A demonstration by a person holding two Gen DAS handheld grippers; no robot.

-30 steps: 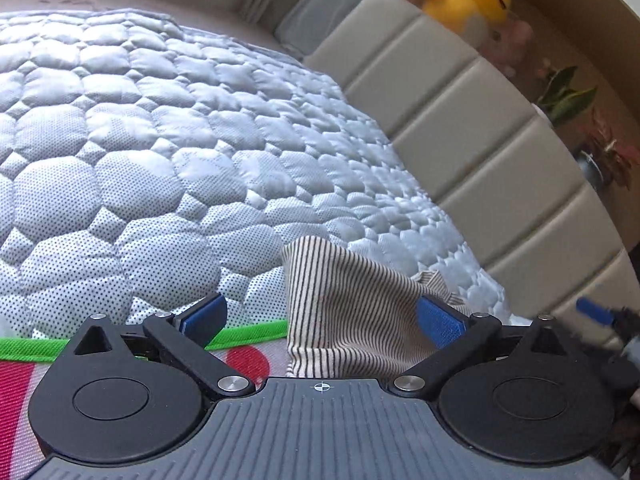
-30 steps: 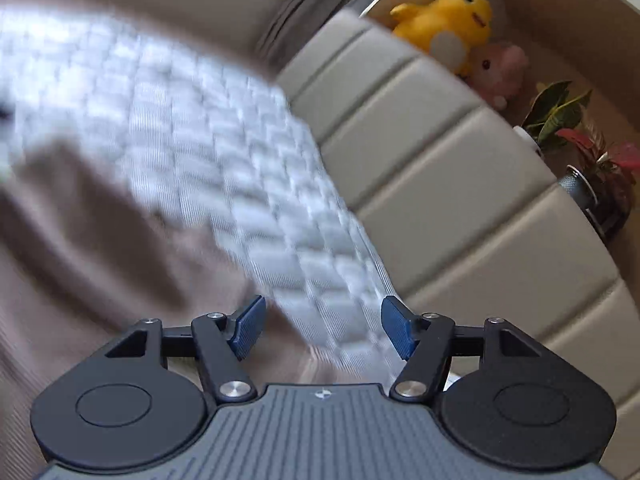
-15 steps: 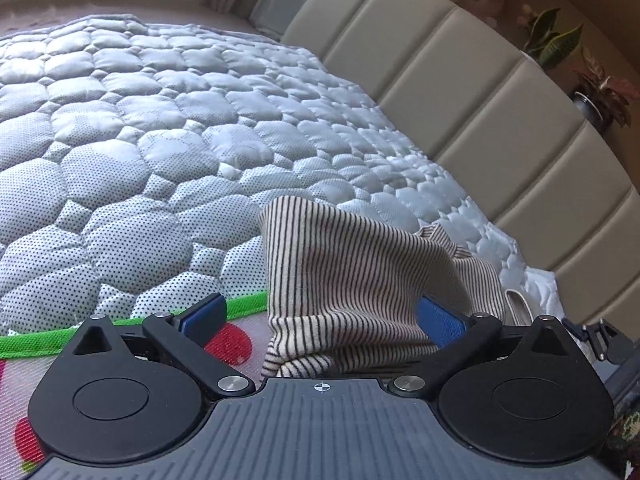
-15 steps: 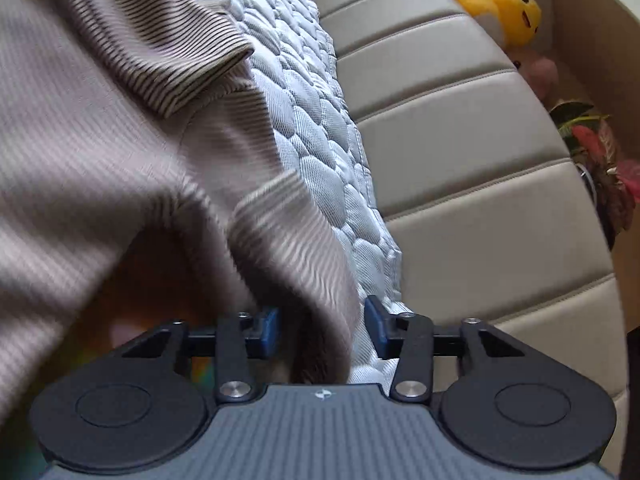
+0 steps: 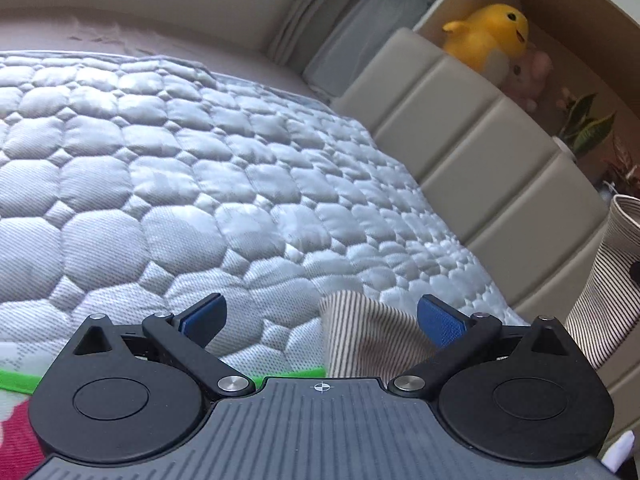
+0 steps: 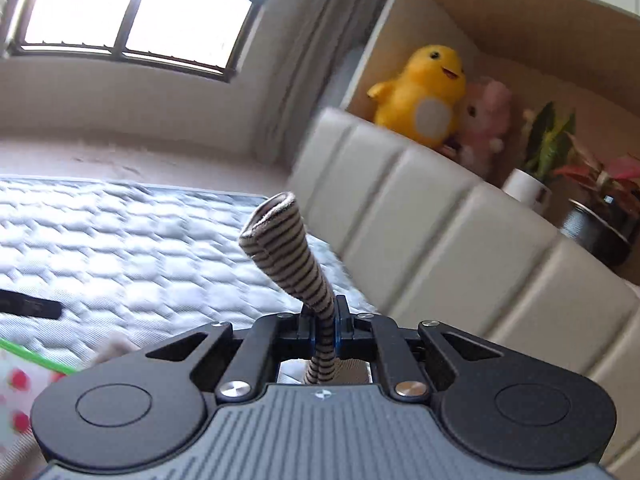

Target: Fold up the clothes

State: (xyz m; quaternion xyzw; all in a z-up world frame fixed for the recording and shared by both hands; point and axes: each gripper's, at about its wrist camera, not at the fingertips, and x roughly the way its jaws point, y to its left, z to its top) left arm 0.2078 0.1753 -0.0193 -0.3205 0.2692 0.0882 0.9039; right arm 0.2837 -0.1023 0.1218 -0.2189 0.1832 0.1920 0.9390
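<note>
Right gripper point(image 6: 325, 326): pinched tight on the garment point(image 6: 294, 256); a striped end of it sticks up past the pads toward 11 o'clock.
Left gripper point(image 5: 320, 320): spread wide, holding nothing; a striped fold lies just inside its right finger point(image 5: 440, 322).
Garment, left view point(image 5: 368, 338): low at 5 o'clock on the mattress point(image 5: 168, 184); another part hangs at 3 o'clock.
Mat point(image 5: 20, 380): green-edged, at 8 o'clock.
Headboard point(image 5: 480, 160): padded, beige, at 2 o'clock.
Duck point(image 6: 424, 96): yellow, behind the headboard, at 1 o'clock.
Window point(image 6: 136, 12): bright, at 11 o'clock.
</note>
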